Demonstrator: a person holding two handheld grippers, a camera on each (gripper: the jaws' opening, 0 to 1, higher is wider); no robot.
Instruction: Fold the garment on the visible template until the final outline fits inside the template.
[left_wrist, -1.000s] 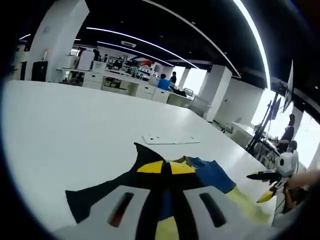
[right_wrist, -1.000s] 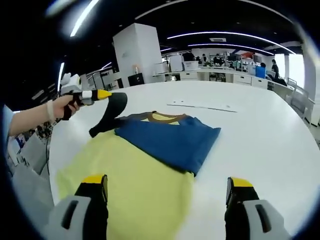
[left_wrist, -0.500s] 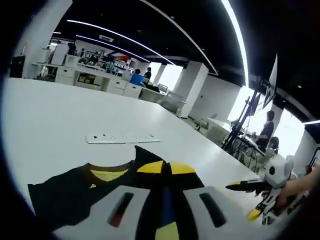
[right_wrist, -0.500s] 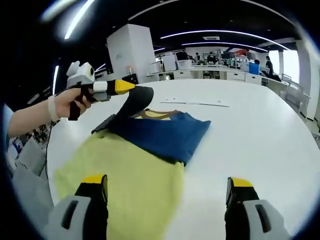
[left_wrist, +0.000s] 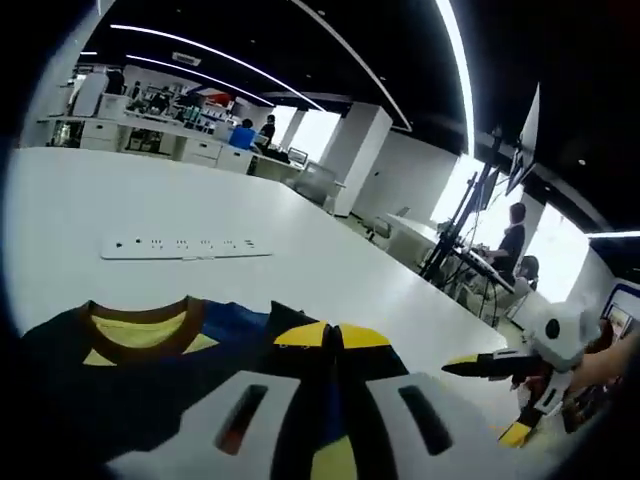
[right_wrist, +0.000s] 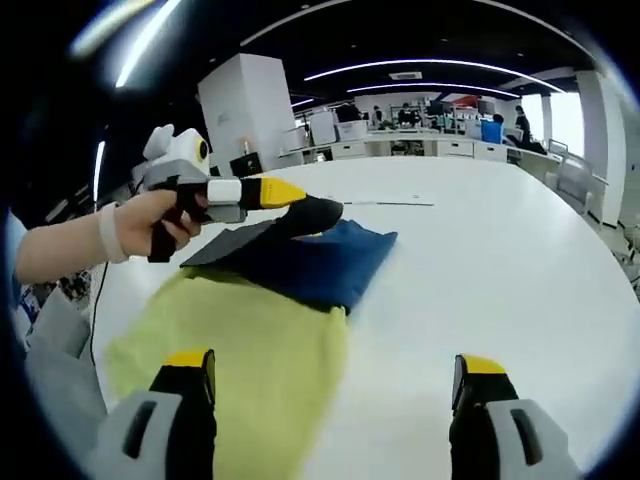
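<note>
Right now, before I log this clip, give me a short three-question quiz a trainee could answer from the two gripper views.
1. True or false: the left tongs are shut on the shirt's black sleeve.
2. What colour is the shirt's lower body? A) red B) pale yellow C) white
3. Fill in: the right tongs stand ___ over the white table.

Key: 1 true; 2 B; 3 open
</note>
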